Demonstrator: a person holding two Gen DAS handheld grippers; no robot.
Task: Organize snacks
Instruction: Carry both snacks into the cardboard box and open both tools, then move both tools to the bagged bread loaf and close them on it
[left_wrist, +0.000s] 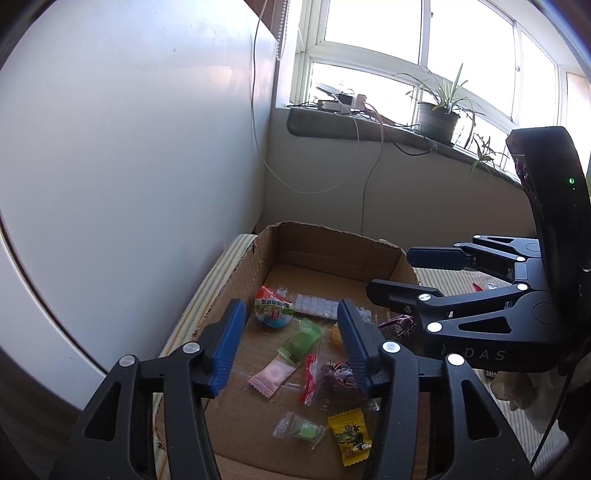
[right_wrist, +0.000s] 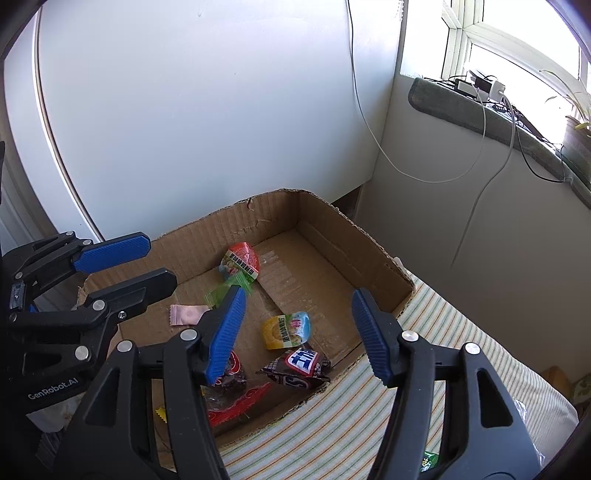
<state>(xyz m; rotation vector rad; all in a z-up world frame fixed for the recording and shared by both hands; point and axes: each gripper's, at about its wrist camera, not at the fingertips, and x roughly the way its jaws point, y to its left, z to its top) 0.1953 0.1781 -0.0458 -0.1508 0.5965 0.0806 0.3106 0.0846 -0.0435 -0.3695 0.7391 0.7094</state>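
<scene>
We're hovering both the left gripper (left_wrist: 282, 343) and right gripper (right_wrist: 297, 332) wide open and empty over the cardboard box (right_wrist: 332, 229) of snacks, probably fetching another stray one next.

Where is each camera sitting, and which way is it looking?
Left wrist: sits on the left gripper, looking along its open fingers into the cardboard box of snacks, toward the window; the right gripper shows on its right.
Right wrist: sits on the right gripper, looking into the cardboard box toward the white wall; the left gripper shows on its left.
Shared: both see the box, the pink candy and the window sill.
</scene>
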